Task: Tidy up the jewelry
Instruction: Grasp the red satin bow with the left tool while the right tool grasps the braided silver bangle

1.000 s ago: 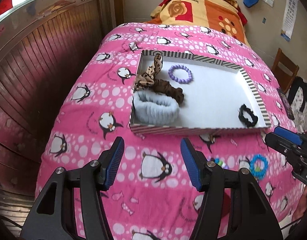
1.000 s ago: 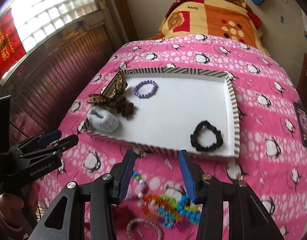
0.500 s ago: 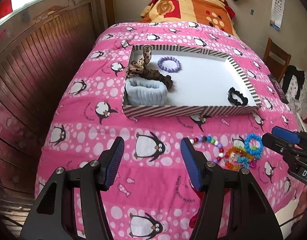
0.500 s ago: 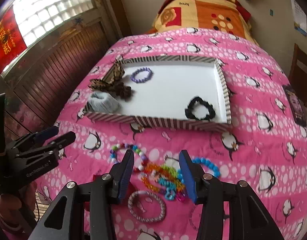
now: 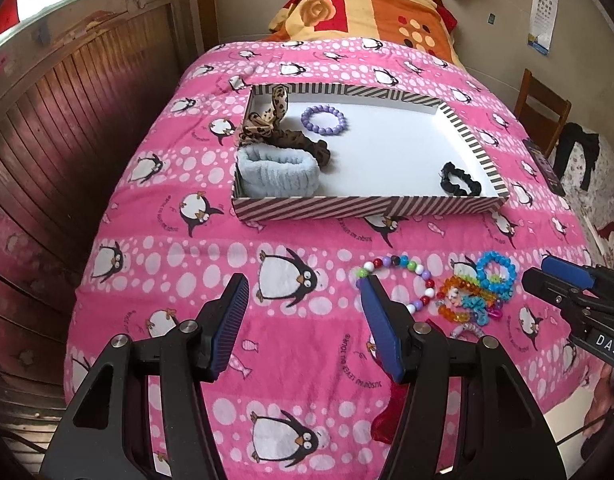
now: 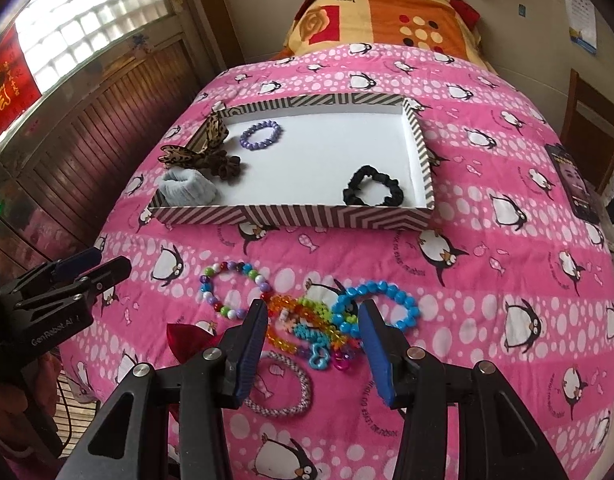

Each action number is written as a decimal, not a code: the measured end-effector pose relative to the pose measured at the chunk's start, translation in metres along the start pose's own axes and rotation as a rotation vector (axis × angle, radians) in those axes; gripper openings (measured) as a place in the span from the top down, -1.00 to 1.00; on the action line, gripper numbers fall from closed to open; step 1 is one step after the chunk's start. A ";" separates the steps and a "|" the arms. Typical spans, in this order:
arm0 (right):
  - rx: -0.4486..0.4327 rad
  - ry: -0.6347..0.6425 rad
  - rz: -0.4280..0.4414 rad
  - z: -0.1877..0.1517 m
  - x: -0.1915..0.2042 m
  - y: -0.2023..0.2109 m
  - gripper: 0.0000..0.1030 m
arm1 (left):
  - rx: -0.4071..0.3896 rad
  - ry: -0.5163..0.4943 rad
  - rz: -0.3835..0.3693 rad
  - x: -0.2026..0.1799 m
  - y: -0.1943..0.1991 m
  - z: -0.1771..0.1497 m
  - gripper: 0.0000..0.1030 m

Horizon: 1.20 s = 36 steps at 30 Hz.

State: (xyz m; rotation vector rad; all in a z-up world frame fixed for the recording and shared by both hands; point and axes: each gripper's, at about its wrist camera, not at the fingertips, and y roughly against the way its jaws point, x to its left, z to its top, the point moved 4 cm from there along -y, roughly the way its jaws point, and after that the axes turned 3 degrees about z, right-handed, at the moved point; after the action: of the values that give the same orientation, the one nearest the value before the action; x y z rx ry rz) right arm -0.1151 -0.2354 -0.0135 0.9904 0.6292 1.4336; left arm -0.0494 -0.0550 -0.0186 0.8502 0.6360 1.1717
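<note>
So from the left: left gripper [image 5: 303, 292] hangs released over bare blanket [image 5: 187, 248], holding nothing, guessing it's just parked out of the way. Striped tray [image 6: 291, 216] further up already holds scrunchies and a purple bracelet [image 6: 261, 135]. Right gripper [image 6: 313, 320] is spread wide, tilted down, straddling the tangled bracelet pile [image 6: 307, 320], probably lining up a grab

The right tongs [image 6: 313, 334] hang with jaws apart over a tangle of bright bracelets [image 6: 307, 320] near the bed's [image 6: 507, 240] front edge. Past them the striped tray [image 6: 299, 216] holds a black scrunchie [image 6: 373, 192] in its front right corner and a purple bracelet [image 6: 261, 134] near its far edge.
</note>
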 end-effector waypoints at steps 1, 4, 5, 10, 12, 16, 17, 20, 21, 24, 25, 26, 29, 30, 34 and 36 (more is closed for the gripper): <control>0.000 -0.003 -0.002 -0.001 -0.001 0.001 0.13 | 0.003 0.003 -0.009 0.000 0.000 -0.001 -0.13; 0.009 -0.007 -0.012 -0.007 -0.006 0.002 0.12 | 0.020 0.002 -0.042 -0.002 0.000 -0.005 -0.14; 0.014 -0.009 -0.019 -0.010 -0.008 0.002 0.12 | 0.031 0.002 -0.058 -0.003 -0.001 -0.007 -0.14; 0.037 -0.030 -0.022 -0.023 -0.018 0.000 0.12 | 0.071 -0.017 -0.122 -0.013 -0.003 -0.017 -0.14; 0.048 -0.026 -0.014 -0.027 -0.018 -0.001 0.12 | 0.090 -0.030 -0.151 -0.019 -0.005 -0.021 -0.20; 0.083 -0.002 0.006 -0.041 -0.012 -0.012 0.12 | 0.125 -0.065 -0.158 -0.029 -0.010 -0.032 -0.21; 0.094 0.010 0.016 -0.044 -0.010 -0.017 0.12 | 0.133 -0.067 -0.158 -0.030 -0.012 -0.034 -0.21; 0.117 0.047 0.019 -0.053 -0.003 -0.030 0.12 | 0.168 -0.065 -0.166 -0.034 -0.018 -0.040 -0.21; 0.121 0.056 0.020 -0.056 -0.002 -0.035 0.12 | 0.174 -0.064 -0.166 -0.034 -0.019 -0.041 -0.21; 0.145 0.076 0.014 -0.062 0.000 -0.049 0.27 | 0.183 -0.069 -0.164 -0.037 -0.021 -0.044 -0.21; 0.148 0.085 0.010 -0.064 -0.001 -0.052 0.32 | 0.186 -0.069 -0.165 -0.037 -0.021 -0.044 -0.21; 0.145 0.103 -0.003 -0.065 0.000 -0.055 0.38 | 0.189 -0.072 -0.167 -0.039 -0.022 -0.045 -0.21; 0.136 0.148 -0.028 -0.065 0.000 -0.053 0.59 | 0.196 -0.080 -0.168 -0.041 -0.023 -0.046 -0.21; 0.137 0.149 -0.029 -0.065 -0.001 -0.052 0.60 | 0.201 -0.083 -0.169 -0.043 -0.024 -0.047 -0.21; 0.146 0.128 -0.047 -0.064 -0.011 -0.048 0.60 | 0.227 -0.100 -0.182 -0.051 -0.028 -0.051 -0.22; 0.151 0.122 -0.055 -0.063 -0.015 -0.046 0.60 | 0.245 -0.110 -0.192 -0.055 -0.032 -0.054 -0.22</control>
State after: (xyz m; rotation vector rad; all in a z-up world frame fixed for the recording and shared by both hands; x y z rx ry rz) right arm -0.1471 -0.2330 -0.0867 0.9994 0.8582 1.4219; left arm -0.0919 -0.1001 -0.0747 1.0283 0.7630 0.8791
